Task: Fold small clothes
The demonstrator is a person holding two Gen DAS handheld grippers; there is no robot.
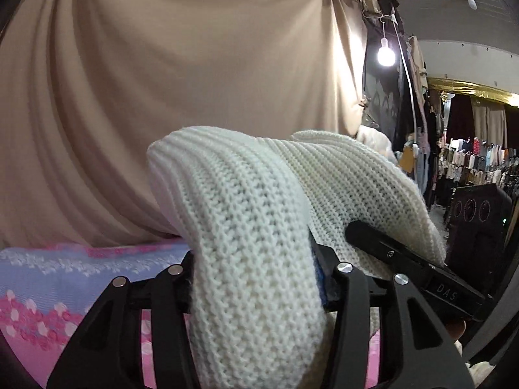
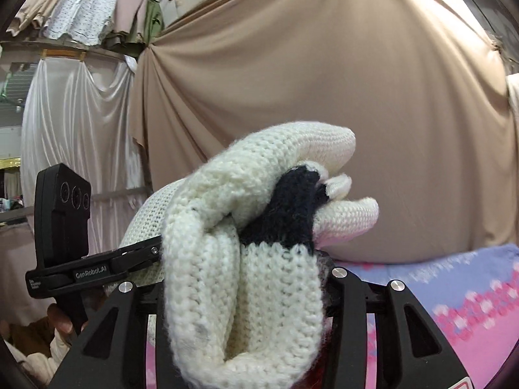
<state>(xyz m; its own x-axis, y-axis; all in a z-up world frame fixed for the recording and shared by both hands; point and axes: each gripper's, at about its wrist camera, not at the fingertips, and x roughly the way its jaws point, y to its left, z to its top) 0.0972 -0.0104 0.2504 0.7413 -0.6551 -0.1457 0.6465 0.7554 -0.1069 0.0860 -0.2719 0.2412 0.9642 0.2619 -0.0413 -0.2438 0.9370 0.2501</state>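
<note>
A cream knitted garment (image 1: 246,227) with a black patch (image 2: 288,207) is bunched up and held in the air by both grippers. My left gripper (image 1: 256,278) is shut on one thick fold of it; the knit hides the fingertips. My right gripper (image 2: 246,278) is shut on another fold next to the black patch, fingertips hidden too. In the left wrist view the right gripper's body (image 1: 415,265) shows at the right, touching the knit. In the right wrist view the left gripper's body (image 2: 65,227) shows at the left.
A pink and lilac patterned cloth (image 1: 48,291) covers the surface below, also in the right wrist view (image 2: 454,291). A beige curtain (image 1: 162,97) hangs close behind. Clothes racks (image 1: 470,162) and a lit bulb (image 1: 386,53) are at the right.
</note>
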